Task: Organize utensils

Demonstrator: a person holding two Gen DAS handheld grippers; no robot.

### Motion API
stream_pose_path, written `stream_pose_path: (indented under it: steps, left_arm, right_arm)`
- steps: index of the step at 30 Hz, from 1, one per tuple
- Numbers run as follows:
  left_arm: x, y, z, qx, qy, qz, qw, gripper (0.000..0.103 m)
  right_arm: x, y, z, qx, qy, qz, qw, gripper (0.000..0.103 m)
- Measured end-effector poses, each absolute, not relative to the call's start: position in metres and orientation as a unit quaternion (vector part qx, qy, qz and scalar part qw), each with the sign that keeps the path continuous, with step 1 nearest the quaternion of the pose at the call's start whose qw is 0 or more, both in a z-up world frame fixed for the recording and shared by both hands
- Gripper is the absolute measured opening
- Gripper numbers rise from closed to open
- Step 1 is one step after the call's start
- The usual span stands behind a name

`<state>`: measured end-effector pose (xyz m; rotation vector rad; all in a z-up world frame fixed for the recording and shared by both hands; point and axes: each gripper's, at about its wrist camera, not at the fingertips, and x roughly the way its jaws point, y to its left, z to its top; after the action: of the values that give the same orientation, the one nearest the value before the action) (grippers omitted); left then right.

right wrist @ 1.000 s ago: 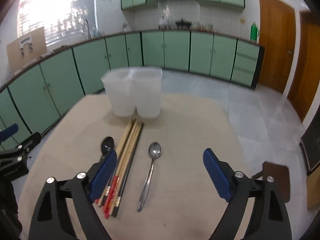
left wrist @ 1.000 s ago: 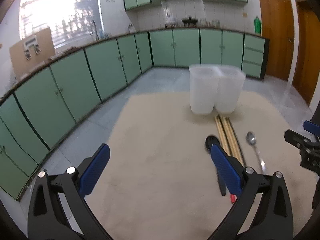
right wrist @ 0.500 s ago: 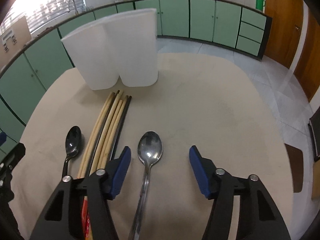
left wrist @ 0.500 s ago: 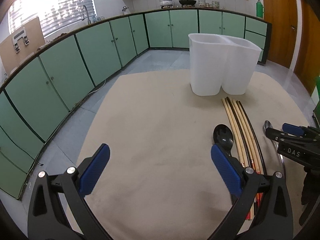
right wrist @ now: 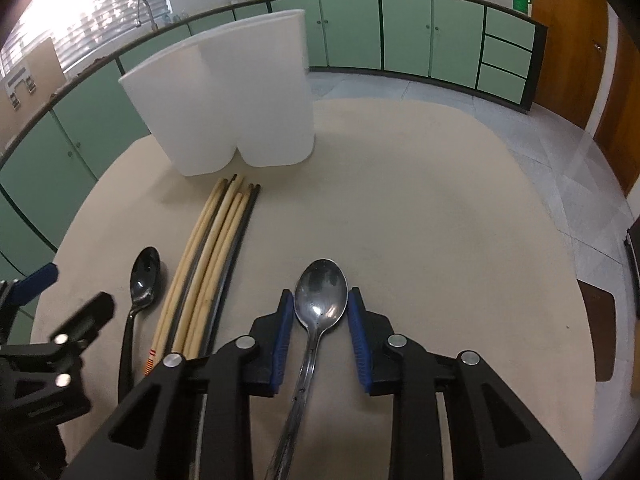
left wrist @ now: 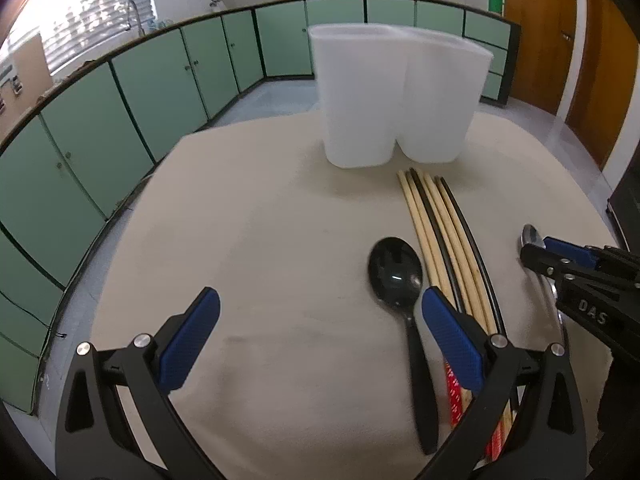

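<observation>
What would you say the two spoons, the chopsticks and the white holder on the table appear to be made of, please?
The silver spoon looks like polished metal: it mirrors light. The black spoon seems glossy plastic, though coated metal is possible. The pale chopsticks look like bare wood or bamboo, matte; the dark ones could be lacquer or plastic. The holder appears frosted, translucent plastic.

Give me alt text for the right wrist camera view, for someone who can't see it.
The right gripper is closing its blue jaws around the bowl of a metal spoon lying on a beige table. To the left lie a row of chopsticks and a black spoon, with a white two-part holder standing behind them.
</observation>
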<state>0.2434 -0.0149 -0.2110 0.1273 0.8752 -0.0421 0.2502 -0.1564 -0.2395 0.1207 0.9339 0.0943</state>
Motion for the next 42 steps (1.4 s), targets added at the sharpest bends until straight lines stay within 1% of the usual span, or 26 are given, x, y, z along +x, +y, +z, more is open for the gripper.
stream_pose_path:
  steps: [11,19,23,24,26,28,29,31,32,33,34,38,42]
  left_arm:
    - [0.268,-0.030,-0.234,0.068,0.450,-0.024,0.890,0.098]
    - [0.282,-0.034,-0.234,0.067,0.453,-0.025,0.889,0.098]
    - [0.289,-0.028,-0.233,0.048,0.459,-0.030,0.887,0.098]
    - [0.289,-0.027,-0.233,0.043,0.460,-0.032,0.886,0.097]
    - [0.287,-0.026,-0.234,0.032,0.460,-0.040,0.887,0.090]
    - [0.283,-0.026,-0.232,0.031,0.454,-0.045,0.890,0.075]
    - [0.282,-0.028,-0.231,0.032,0.452,-0.047,0.890,0.071]
    - [0.280,-0.029,-0.230,0.028,0.448,-0.055,0.892,0.052]
    - [0.279,-0.029,-0.229,0.026,0.446,-0.058,0.893,0.047]
    - [0.279,-0.029,-0.228,0.021,0.444,-0.064,0.894,0.037]
    - [0.279,-0.028,-0.228,0.018,0.443,-0.067,0.894,0.035]
    - [0.275,-0.021,-0.225,0.003,0.433,-0.074,0.898,0.035]
    - [0.260,-0.012,-0.205,-0.006,0.385,-0.074,0.920,0.034]
  right_arm:
    - [0.255,-0.152,-0.241,0.057,0.446,0.048,0.892,0.028]
    - [0.255,-0.152,-0.242,0.050,0.446,0.052,0.892,0.028]
    - [0.257,-0.155,-0.242,0.060,0.449,0.058,0.890,0.029]
    - [0.258,-0.156,-0.242,0.062,0.450,0.058,0.889,0.029]
    - [0.260,-0.157,-0.241,0.063,0.452,0.056,0.888,0.029]
    - [0.261,-0.154,-0.241,0.052,0.452,0.053,0.889,0.028]
    - [0.261,-0.152,-0.241,0.047,0.452,0.051,0.889,0.028]
    - [0.261,-0.150,-0.241,0.043,0.448,0.049,0.892,0.028]
    - [0.260,-0.150,-0.240,0.046,0.446,0.049,0.893,0.028]
    - [0.260,-0.151,-0.240,0.052,0.443,0.049,0.894,0.028]
    - [0.258,-0.152,-0.239,0.061,0.436,0.051,0.896,0.028]
    - [0.248,-0.158,-0.229,0.078,0.402,0.057,0.910,0.027]
    - [0.238,-0.164,-0.211,0.085,0.363,0.072,0.925,0.027]
